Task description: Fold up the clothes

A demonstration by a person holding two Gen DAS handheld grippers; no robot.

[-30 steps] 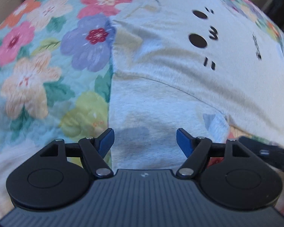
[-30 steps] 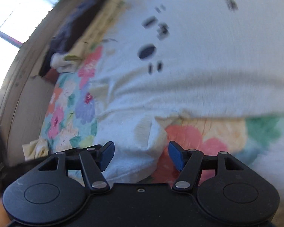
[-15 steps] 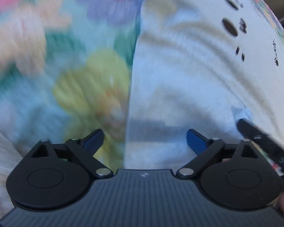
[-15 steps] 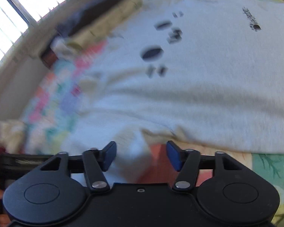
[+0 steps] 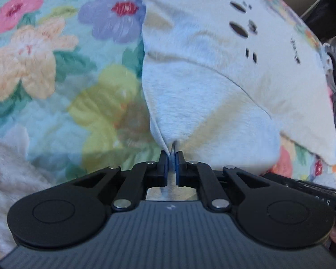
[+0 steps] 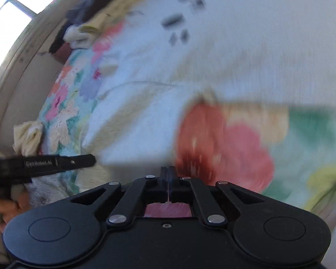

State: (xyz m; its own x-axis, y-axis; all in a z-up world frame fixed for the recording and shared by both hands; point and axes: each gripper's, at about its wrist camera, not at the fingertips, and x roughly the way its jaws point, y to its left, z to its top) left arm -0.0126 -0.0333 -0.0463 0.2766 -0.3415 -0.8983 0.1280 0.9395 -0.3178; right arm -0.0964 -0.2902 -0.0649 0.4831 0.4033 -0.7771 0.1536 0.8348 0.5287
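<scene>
Now the left gripper (image 5: 172, 157) is clenched on the grey t-shirt (image 5: 212, 89): its blue pads pinch a gathered bit of the sleeve hem, fabric bunched into a small peak right at the fingertips. The t-shirt lies spread on the floral bedspread (image 5: 56, 67), sleeve nearest the left wrist camera, body running away up and to the right, with a black face print (image 5: 242, 27) on the chest and a small line of dark text further right. Its left edge runs beside a purple flower and a yellow flower in the bedspread pattern. A fuzzy off-white blanket (image 5: 6, 168) sits at lower left of the left wrist view.

The right gripper (image 6: 169, 170) has its fingers pressed together. The right wrist view is motion-blurred; whether any cloth sits between the pads cannot be told. Its tips sit near the sleeve edge where white-grey cloth meets a big red-pink flower (image 6: 224, 148) of the bedspread. The other gripper's black finger shows at left in that view, beside the sleeve. A pile of dark and yellowish clothes (image 6: 87, 24) lies far back near a window (image 6: 9, 15).
</scene>
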